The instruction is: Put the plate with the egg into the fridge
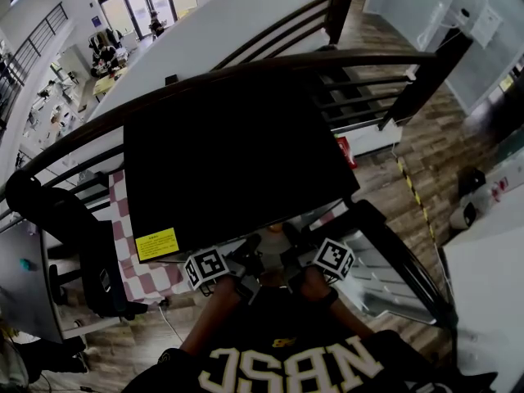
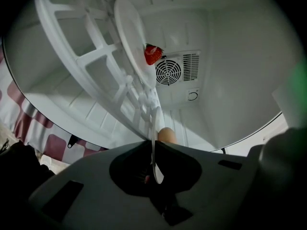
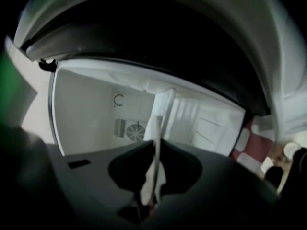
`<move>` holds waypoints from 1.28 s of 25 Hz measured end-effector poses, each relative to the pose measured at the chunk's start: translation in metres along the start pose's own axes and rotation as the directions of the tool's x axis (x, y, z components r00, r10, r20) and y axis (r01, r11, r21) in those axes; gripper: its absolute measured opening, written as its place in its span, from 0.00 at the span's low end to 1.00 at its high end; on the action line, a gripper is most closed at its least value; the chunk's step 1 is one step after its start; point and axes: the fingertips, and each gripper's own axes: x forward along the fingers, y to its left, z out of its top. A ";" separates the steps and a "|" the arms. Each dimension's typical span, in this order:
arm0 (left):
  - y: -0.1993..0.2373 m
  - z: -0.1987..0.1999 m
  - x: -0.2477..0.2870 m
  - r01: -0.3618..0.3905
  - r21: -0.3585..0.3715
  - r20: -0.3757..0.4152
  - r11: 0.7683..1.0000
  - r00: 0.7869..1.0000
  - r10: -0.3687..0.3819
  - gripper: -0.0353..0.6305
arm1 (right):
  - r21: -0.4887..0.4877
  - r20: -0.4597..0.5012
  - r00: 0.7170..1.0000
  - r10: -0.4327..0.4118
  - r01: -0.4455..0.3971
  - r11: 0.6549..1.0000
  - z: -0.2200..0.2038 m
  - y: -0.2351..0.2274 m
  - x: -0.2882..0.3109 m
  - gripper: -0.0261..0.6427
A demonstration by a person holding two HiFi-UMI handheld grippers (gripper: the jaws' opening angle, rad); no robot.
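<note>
A white plate shows edge-on between the jaws of my left gripper, which is shut on its rim. A brown egg lies on the plate, just past the jaws. My right gripper is shut on the rim of the same plate. Both gripper views look into the white inside of the fridge. In the head view the two grippers, left and right, sit side by side at the front edge of the black fridge; the plate is hidden there.
Inside the fridge a white grid shelf carries another white plate with a strawberry. A round fan vent sits on the back wall. A red-and-white checked cloth lies under the fridge. A dark railing runs behind it.
</note>
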 end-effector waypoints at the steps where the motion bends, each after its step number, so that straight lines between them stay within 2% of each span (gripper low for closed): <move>1: 0.000 0.000 0.000 0.002 -0.002 0.002 1.000 1.000 -0.002 0.11 | 0.004 -0.001 1.000 -0.010 0.010 1.000 0.000 -0.001 -0.001 0.10; 5: 0.000 0.000 0.000 0.013 -0.004 0.017 1.000 1.000 -0.013 0.11 | 0.005 0.002 0.999 0.042 -0.042 0.999 0.001 -0.002 0.001 0.10; 9: -0.003 0.000 0.000 0.027 0.023 0.026 0.999 0.999 -0.027 0.11 | -0.036 -0.009 1.000 0.020 -0.020 0.999 0.000 -0.001 -0.003 0.10; 11: -0.005 0.000 0.000 0.033 0.035 0.032 0.999 0.999 -0.035 0.13 | -0.080 -0.006 1.000 0.015 -0.015 0.997 0.001 0.001 -0.007 0.13; 13: -0.012 -0.001 -0.002 0.064 0.052 0.039 0.997 0.997 -0.066 0.17 | -0.127 0.005 0.999 0.033 -0.032 0.991 0.003 0.005 -0.007 0.22; 14: -0.018 -0.001 -0.002 0.091 0.064 0.042 0.994 0.995 -0.094 0.23 | -0.152 0.008 0.999 0.049 -0.048 0.987 0.003 0.008 -0.007 0.27; 16: -0.029 -0.002 -0.003 0.136 0.091 0.047 0.987 0.989 -0.141 0.29 | -0.166 0.008 0.998 0.064 -0.062 0.984 0.000 0.011 -0.009 0.41; 17: -0.031 -0.002 -0.004 0.139 0.105 0.050 0.985 0.988 -0.145 0.31 | -0.171 0.005 0.997 0.073 -0.071 0.983 -0.002 0.013 -0.010 0.44; 20: -0.025 -0.001 -0.007 0.111 0.138 0.059 0.984 0.991 -0.120 0.34 | -0.191 -0.007 0.994 0.108 -0.107 0.976 -0.007 0.020 -0.010 0.46; 23: -0.021 -0.004 -0.011 0.082 0.180 0.066 0.980 0.993 -0.095 0.35 | -0.131 0.008 0.996 0.091 -0.089 0.987 -0.011 0.016 -0.018 0.46; 27: -0.013 -0.011 -0.018 0.039 0.217 0.079 0.975 0.995 -0.058 0.35 | -0.229 0.011 0.988 0.155 -0.148 0.962 -0.003 0.022 -0.028 0.46; 32: -0.006 -0.018 -0.029 0.007 0.262 0.101 0.965 0.994 -0.035 0.35 | -0.239 -0.002 0.987 0.160 -0.156 0.958 -0.008 0.022 -0.042 0.46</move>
